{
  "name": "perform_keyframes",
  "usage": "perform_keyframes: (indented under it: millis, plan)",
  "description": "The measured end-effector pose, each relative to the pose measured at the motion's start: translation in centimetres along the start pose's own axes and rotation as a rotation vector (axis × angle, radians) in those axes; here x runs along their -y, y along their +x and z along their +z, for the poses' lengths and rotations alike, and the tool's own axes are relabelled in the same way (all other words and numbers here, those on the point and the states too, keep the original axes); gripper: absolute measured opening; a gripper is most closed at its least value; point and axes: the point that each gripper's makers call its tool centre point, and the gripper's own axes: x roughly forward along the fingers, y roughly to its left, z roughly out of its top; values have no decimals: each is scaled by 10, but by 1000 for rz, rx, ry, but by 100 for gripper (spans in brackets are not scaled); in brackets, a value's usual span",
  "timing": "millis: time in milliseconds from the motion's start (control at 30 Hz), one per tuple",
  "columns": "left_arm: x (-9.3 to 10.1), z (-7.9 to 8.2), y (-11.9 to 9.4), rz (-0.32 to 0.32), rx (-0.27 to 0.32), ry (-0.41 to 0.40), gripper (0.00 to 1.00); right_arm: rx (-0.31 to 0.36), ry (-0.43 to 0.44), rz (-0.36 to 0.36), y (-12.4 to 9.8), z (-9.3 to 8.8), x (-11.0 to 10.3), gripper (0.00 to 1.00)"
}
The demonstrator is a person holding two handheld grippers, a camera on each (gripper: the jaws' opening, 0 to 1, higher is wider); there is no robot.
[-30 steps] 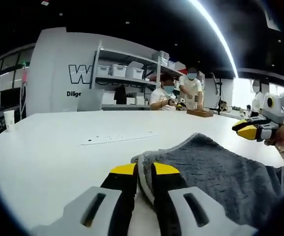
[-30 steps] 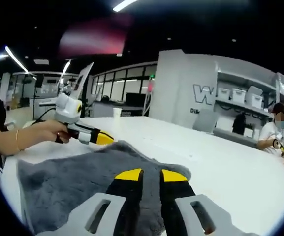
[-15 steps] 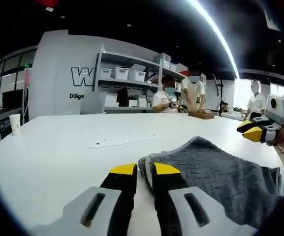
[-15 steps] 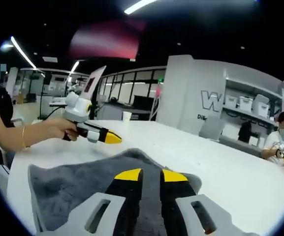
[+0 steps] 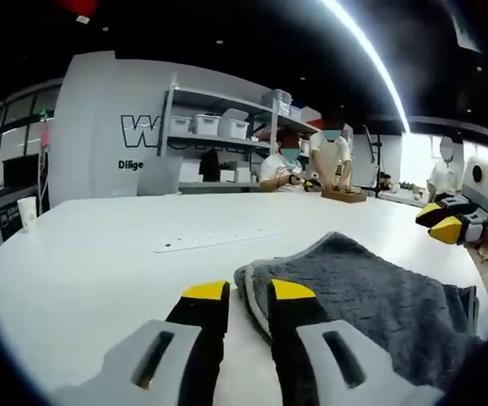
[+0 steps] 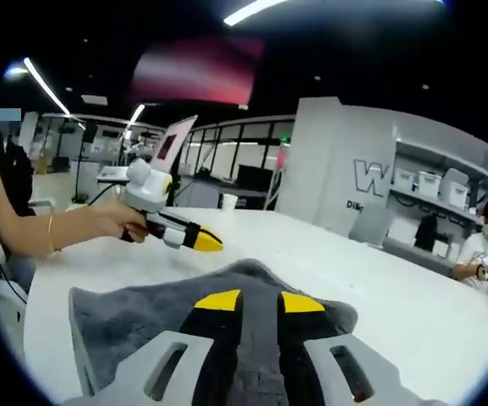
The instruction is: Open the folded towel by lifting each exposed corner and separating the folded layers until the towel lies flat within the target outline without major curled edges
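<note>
Grey towel lay on the table; the left gripper stood slightly parted at its corner, the right gripper narrowly parted over it, neither gripping.

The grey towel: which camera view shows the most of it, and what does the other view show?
The right gripper view: the grey towel spreads across the white table, one edge and a peak visible. The left gripper view shows its rounded corner by that tool's tips.

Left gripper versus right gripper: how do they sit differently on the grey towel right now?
The left gripper straddles the grey towel's corner edge, with bare white table ahead. The right gripper sits further in over the towel, with fabric under both jaws. Both have jaws slightly apart, neither visibly pinching.
</note>
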Motion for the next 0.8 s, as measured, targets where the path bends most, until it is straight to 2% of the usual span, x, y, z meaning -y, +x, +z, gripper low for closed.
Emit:
perform_keyframes:
  millis: [167,333,433,500,600,800]
  plan:
    - [-2,0,-2,-1,4,-13,31,-1,0,15,-2,5,-10,27]
    - [-3,-1,-3,3,-2,19,35,-5,-3,35,-2,8,-20,34]
    - [-4,-3,-2,0,-2,-2,43,-11,-11,40,-2,8,-28,41]
    - [-5,-4,-2,2,0,-10,53,-18,-13,35,-2,7,-28,45]
    - [-11,-7,-3,26,-10,-15,63,-27,-14,31,-3,5,-29,51]
    - [-9,-6,-6,23,-2,-22,64,-26,-20,34,-6,6,-33,56]
